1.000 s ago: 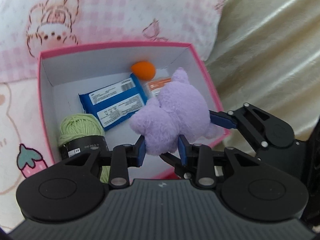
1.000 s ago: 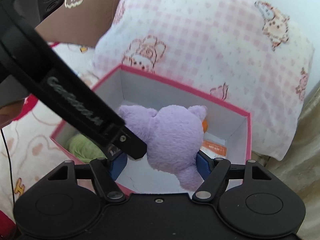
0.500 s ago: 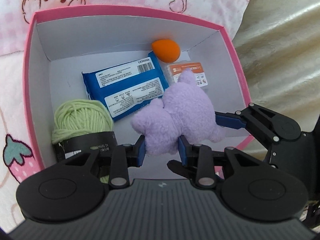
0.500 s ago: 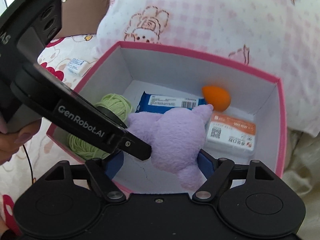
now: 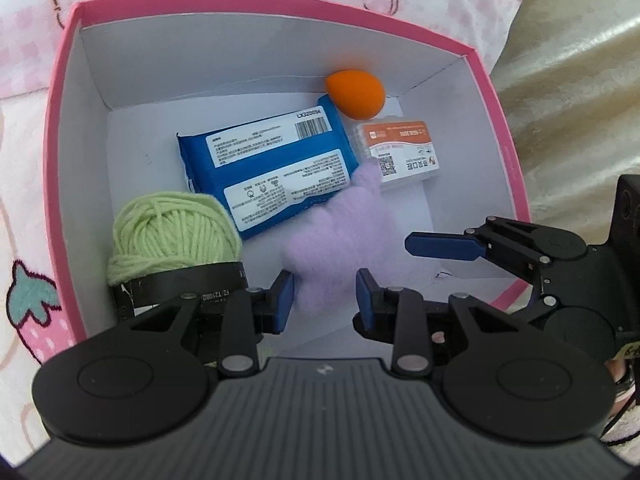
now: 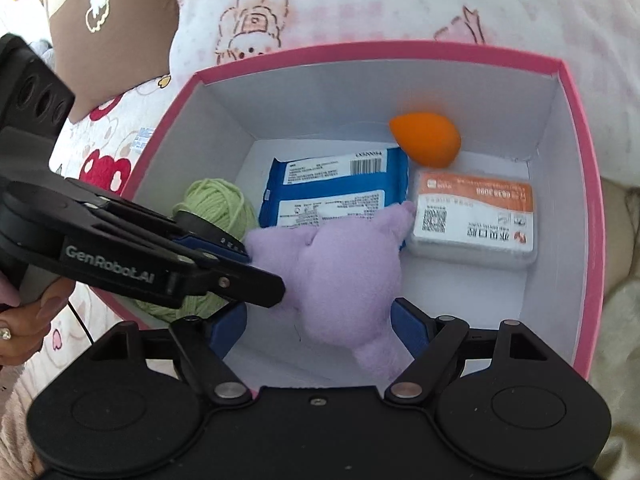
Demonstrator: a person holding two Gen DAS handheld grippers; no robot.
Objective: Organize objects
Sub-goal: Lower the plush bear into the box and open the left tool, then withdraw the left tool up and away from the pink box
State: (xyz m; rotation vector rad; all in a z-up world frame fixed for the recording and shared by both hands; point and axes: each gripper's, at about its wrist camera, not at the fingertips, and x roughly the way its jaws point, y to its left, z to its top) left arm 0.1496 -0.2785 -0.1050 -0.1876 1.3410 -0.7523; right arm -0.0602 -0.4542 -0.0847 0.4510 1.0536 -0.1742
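Observation:
A purple plush toy [image 5: 340, 240] lies low inside the pink-rimmed box [image 5: 64, 120], its ear over the blue packet. My left gripper [image 5: 324, 296] is shut on the plush's near end. In the right wrist view the same plush [image 6: 340, 272] sits between the pads of my right gripper [image 6: 318, 328], whose jaws stand wide; the left pad is clear of the fur and the right pad is beside a leg. The left gripper [image 6: 260, 276] comes in from the left and pinches the plush. The box rim [image 6: 588, 200] frames everything.
In the box lie a green yarn ball [image 5: 172, 232], a blue packet [image 5: 268, 176], an orange egg-shaped sponge [image 5: 356, 94] and an orange-and-white case [image 5: 400, 152]. Pink printed bedding surrounds the box, with beige fabric [image 5: 568, 80] to the right. A hand [image 6: 24, 320] holds the left gripper.
Both grippers sank toward the box and the plush went down inside it, from above the rim to beside the blue packet. The right jaws widened slightly.

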